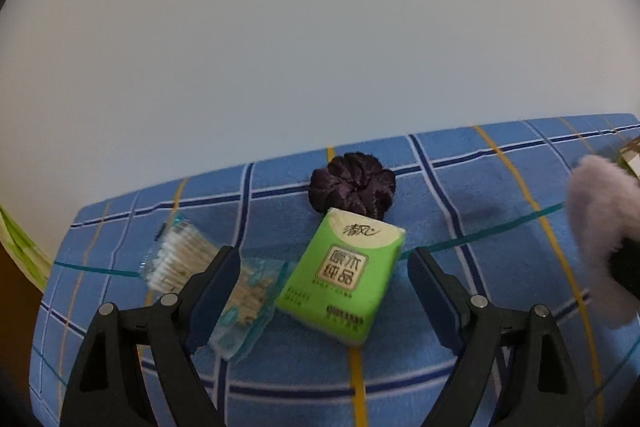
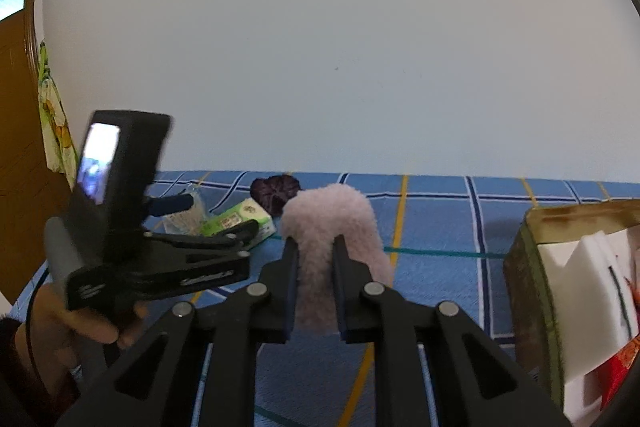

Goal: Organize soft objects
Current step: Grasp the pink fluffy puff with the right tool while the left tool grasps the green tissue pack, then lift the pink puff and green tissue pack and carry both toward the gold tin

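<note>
Blue plaid bedding (image 1: 480, 187) fills the left view: the left claw (image 1: 322, 259), released, hovers over a green tissue pack (image 1: 344, 277) lying between its fingers. Right view: the right claw (image 2: 316, 247) clenches a pink fluffy pouch (image 2: 332, 223), with an open box (image 2: 532, 267) to its right.

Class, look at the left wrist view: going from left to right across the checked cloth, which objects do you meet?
Cotton swab packet → green tissue pack → fluffy pink item, held at the right edge. The dark purple scrunchie overlaps the tissue pack's span, so it is left out.
</note>
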